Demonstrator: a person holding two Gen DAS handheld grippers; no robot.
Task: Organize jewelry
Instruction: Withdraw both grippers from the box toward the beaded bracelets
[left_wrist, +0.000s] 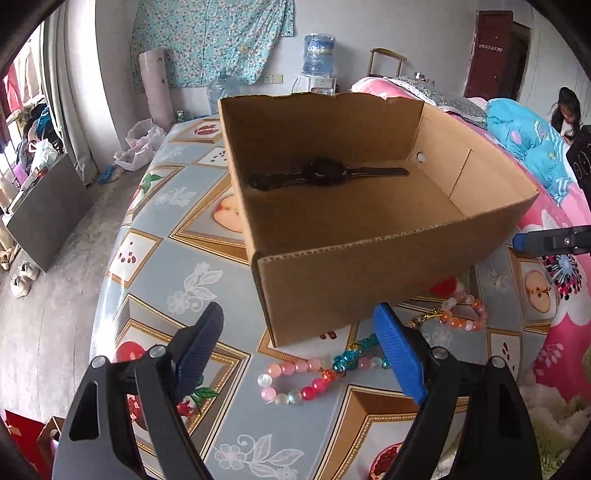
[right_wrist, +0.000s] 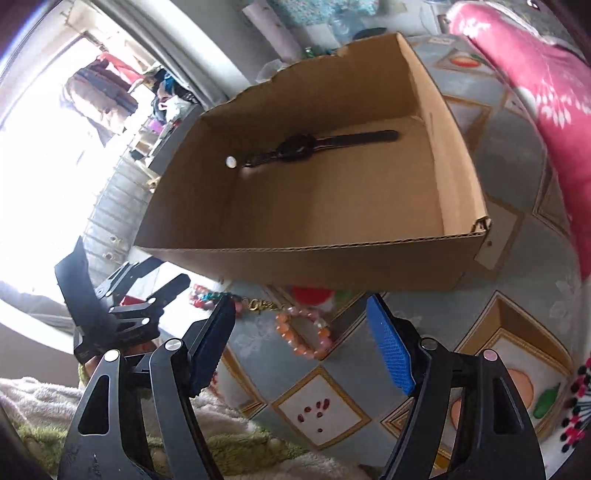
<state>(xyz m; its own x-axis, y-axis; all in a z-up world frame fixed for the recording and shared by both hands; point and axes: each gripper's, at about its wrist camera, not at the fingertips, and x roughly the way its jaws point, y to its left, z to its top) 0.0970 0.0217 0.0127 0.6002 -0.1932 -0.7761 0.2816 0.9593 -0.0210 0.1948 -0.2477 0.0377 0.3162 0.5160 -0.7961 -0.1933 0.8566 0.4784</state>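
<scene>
An open cardboard box (left_wrist: 325, 291) stands on the patterned tabletop, with a black wristwatch (left_wrist: 325, 173) lying on its floor by the far wall. In front of the box lie a pink and red bead bracelet (left_wrist: 291, 380) with a teal tassel (left_wrist: 351, 354), and an orange bead bracelet (left_wrist: 465, 314) with a gold charm. My left gripper (left_wrist: 299, 321) hovers open above the pink bracelet with nothing between its pads. My right gripper (right_wrist: 301, 306) is open and empty above the orange bracelet (right_wrist: 306, 332). The watch (right_wrist: 303, 147) also shows in the right wrist view.
The left gripper (right_wrist: 122, 277) is close on the left in the right wrist view. One right gripper finger (left_wrist: 546, 242) enters at the right edge. A pink quilt (right_wrist: 535, 92) lies along the table's right side. A fluffy blanket (right_wrist: 221, 435) covers the near edge.
</scene>
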